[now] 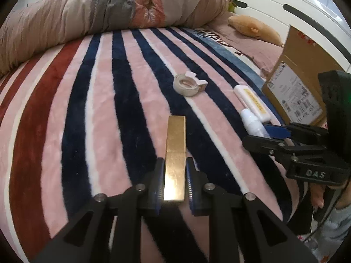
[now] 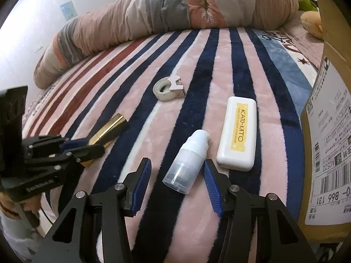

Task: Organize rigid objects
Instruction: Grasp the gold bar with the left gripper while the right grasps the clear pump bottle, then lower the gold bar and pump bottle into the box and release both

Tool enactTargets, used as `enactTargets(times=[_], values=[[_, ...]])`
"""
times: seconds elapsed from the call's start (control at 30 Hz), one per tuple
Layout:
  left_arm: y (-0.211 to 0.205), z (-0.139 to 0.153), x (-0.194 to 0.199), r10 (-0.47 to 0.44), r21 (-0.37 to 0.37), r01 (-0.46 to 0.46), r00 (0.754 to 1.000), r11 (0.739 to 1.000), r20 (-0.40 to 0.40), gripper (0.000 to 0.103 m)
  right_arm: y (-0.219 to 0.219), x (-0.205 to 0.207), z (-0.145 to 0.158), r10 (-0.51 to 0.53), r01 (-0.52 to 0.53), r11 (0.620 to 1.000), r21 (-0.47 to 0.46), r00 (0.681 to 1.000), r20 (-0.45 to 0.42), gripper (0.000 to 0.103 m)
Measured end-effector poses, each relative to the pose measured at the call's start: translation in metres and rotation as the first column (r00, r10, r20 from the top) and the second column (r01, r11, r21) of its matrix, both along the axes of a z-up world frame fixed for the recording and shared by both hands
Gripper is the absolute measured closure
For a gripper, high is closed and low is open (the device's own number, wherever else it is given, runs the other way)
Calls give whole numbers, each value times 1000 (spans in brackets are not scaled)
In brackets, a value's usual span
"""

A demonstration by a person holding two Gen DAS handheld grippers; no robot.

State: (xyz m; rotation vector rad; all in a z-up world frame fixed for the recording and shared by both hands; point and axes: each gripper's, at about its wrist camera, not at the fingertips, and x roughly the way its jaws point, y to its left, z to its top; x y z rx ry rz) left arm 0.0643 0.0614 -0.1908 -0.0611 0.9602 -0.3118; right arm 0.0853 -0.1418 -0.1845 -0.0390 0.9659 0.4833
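Note:
My left gripper (image 1: 175,171) is shut on a gold rectangular tube (image 1: 175,151), which points forward just above the striped blanket; it also shows in the right wrist view (image 2: 109,129). My right gripper (image 2: 177,175) is open, its jaws on either side of a clear pump bottle (image 2: 186,160) lying on the blanket, not closed on it. A white KATO-KATO case (image 2: 238,133) lies just right of the bottle. A white tape roll with dispenser (image 2: 167,88) lies farther back. In the left wrist view the tape roll (image 1: 188,84), the case (image 1: 252,103) and the bottle (image 1: 252,121) show at the right.
A striped pink, navy and red blanket (image 1: 98,109) covers the bed. A rolled duvet (image 1: 98,6) lies along the back. A cardboard box (image 2: 329,131) with shipping labels stands at the right edge. A plush toy (image 1: 254,27) lies at the back right.

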Motion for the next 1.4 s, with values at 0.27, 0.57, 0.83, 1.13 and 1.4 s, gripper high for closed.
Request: enactTargets(times=[0.27, 0.57, 0.83, 1.13, 1.4], values=[[-11, -7, 13, 48, 25, -49, 998, 998, 44, 87, 13, 6, -2, 23, -16, 995, -102, 998, 64, 80], [-3, 21, -9, 57, 7, -57, 995, 998, 84, 88, 21, -17, 34, 111, -96, 990, -98, 982, 151, 82], [-18, 106, -37, 20, 1, -21, 972, 1000, 236, 88, 12, -56, 122, 165, -167, 986, -21, 936, 312, 83], [-102, 192, -33, -160, -15, 176, 922, 984, 353, 88, -86, -60, 192, 0, 12, 1000, -23, 896, 445, 82], [-208, 213, 2, -369, 65, 367, 877, 928, 308, 88, -156, -16, 165, -78, 136, 981, -142, 933, 352, 82]])
